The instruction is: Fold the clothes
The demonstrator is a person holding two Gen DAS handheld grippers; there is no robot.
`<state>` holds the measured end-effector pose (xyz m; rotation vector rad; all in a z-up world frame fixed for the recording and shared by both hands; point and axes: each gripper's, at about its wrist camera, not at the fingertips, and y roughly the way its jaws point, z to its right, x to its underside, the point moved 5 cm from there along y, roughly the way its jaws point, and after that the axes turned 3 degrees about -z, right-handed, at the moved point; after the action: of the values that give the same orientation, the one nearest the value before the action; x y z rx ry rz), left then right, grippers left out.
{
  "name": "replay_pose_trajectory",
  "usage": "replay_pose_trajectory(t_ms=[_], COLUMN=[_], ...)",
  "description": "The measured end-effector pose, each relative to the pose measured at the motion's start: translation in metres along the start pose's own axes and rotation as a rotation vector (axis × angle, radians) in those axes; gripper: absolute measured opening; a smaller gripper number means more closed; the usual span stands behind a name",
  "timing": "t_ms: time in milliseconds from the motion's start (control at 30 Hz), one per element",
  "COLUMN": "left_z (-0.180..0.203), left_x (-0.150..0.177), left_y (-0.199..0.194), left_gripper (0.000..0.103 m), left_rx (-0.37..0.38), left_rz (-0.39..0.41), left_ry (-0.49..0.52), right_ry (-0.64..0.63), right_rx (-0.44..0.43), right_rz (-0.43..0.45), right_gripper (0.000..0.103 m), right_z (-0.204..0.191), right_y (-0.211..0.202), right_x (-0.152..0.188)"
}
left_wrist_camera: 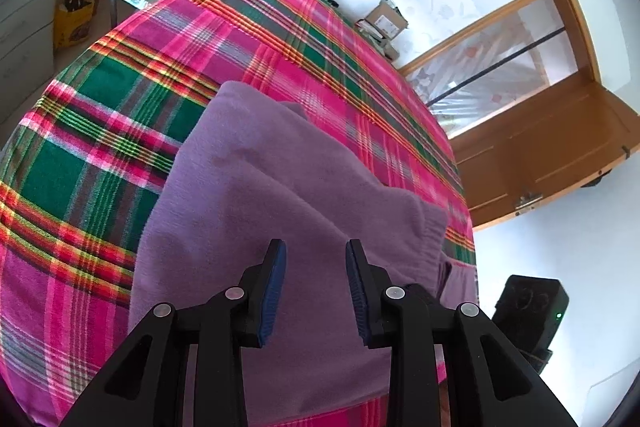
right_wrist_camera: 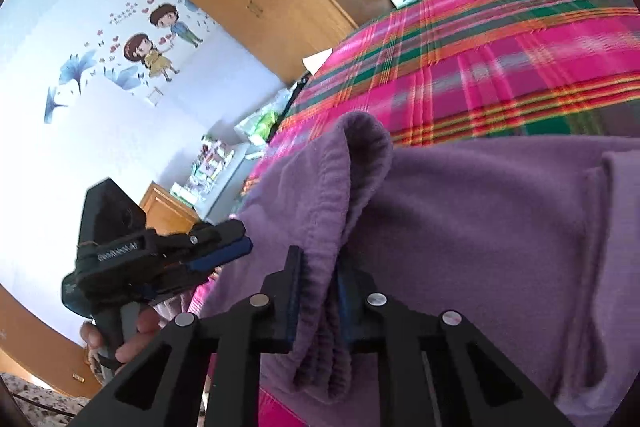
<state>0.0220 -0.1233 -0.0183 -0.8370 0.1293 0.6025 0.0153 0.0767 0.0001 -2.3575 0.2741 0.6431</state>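
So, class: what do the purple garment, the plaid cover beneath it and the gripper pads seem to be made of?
Purple garment: soft matte fleece or brushed knit, judging by its fuzzy nap and ribbed hem. Plaid cover: woven cloth, probably brushed cotton, its stripes running through the weave. Pads of the left hand-held gripper: blue ridged rubber or foam, apparently, on black matte plastic.

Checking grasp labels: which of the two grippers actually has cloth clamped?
The right gripper: its jaws pinch a ribbed edge of the purple garment. The left gripper hangs over the same garment with a clear gap between its jaws, gripping nothing.
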Motion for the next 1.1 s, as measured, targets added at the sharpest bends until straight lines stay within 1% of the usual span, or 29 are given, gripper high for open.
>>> replay_pose_trajectory(t_ms=[100, 200, 300, 367, 467, 533, 567, 733, 800, 867, 1000, 1033, 1100], left_z=[0.004, 0.006, 0.005, 0.004, 0.000, -0.003, -0.005, -0.012, -0.011, -0.010, -0.010, -0.010, -0.011], left_x=[0.002, 0.004, 0.006, 0.007, 0.008, 0.009, 0.010, 0.011, 0.012, 0.012, 0.013, 0.013, 0.013], left_y=[0.002, 0.007, 0.011, 0.013, 0.013, 0.012, 0.012, 0.014, 0.014, 0.014, 0.017, 0.017, 0.018], left_gripper=[0.032, 0.032, 0.032, 0.032, 0.032, 0.032, 0.032, 0.032, 0.032, 0.032, 0.032, 0.032, 0.032], left_rx=[-0.003, -0.003, -0.009, -0.015, -0.030, -0.039, -0.044, -0.050, -0.054, -0.059, -0.068, -0.069, -0.071], left_rz=[-0.008, -0.021, -0.037, -0.045, -0.049, -0.052, -0.054, -0.060, -0.064, -0.067, -0.075, -0.076, -0.079], left_ry=[0.009, 0.017, 0.016, 0.014, 0.015, 0.013, 0.011, 0.002, 0.011, 0.018, 0.033, 0.036, 0.042], right_ry=[0.013, 0.037, 0.089, 0.100, 0.118, 0.104, 0.098, 0.079, 0.083, 0.090, 0.083, 0.081, 0.066], right_rx=[0.004, 0.037, 0.053, 0.078, 0.075, 0.086, 0.095, 0.139, 0.149, 0.139, 0.167, 0.174, 0.196], right_rz=[0.043, 0.062, 0.028, 0.017, 0.015, 0.010, 0.011, 0.055, 0.070, 0.077, 0.103, 0.109, 0.108], right_gripper=[0.016, 0.016, 0.016, 0.016, 0.017, 0.020, 0.021, 0.034, 0.034, 0.034, 0.034, 0.028, 0.009], right_z=[0.005, 0.017, 0.032, 0.039, 0.046, 0.045, 0.045, 0.042, 0.043, 0.042, 0.040, 0.040, 0.040], right_y=[-0.018, -0.028, -0.022, -0.018, -0.018, -0.019, -0.020, -0.020, -0.020, -0.019, -0.014, -0.013, -0.012], right_x=[-0.006, -0.010, -0.004, 0.002, 0.005, 0.003, 0.001, -0.021, -0.031, -0.036, -0.048, -0.050, -0.051])
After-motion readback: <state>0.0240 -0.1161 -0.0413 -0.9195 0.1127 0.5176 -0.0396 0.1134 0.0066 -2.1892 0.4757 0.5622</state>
